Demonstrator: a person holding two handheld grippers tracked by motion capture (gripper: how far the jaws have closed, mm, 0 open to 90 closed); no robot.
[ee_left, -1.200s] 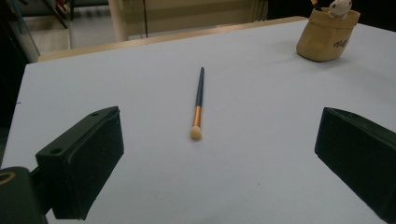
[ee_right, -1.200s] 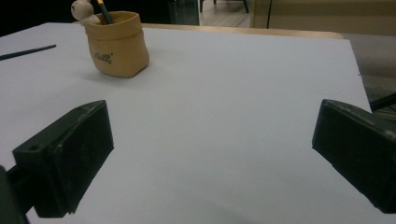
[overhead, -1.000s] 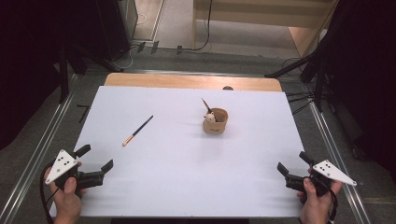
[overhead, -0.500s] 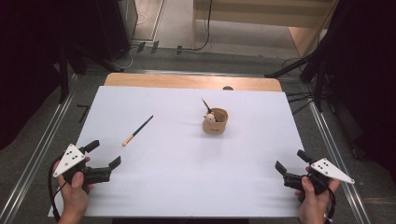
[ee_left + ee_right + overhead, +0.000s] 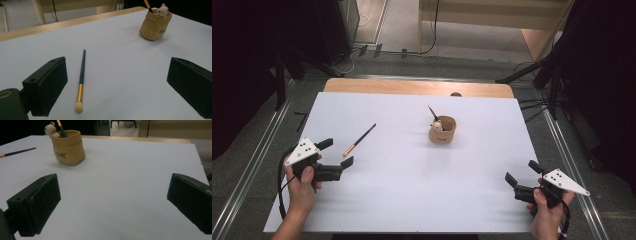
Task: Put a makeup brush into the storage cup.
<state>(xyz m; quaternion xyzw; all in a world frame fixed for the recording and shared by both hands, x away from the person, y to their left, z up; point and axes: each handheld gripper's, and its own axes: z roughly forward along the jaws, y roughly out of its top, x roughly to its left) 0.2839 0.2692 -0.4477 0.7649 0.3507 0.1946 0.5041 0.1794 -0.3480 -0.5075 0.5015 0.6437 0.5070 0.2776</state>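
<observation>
A white table [image 5: 412,200] holds a tan pot [image 5: 442,130] near centre, with one brush standing inside. A loose brush [image 5: 359,140] lies just ahead of the left gripper [image 5: 337,156], tip toward it, handle pointing away. Both grippers are spread open, empty; the right gripper [image 5: 521,176] is well apart.

The lettering on the tan pot [image 5: 68,147] is too small to read.
</observation>
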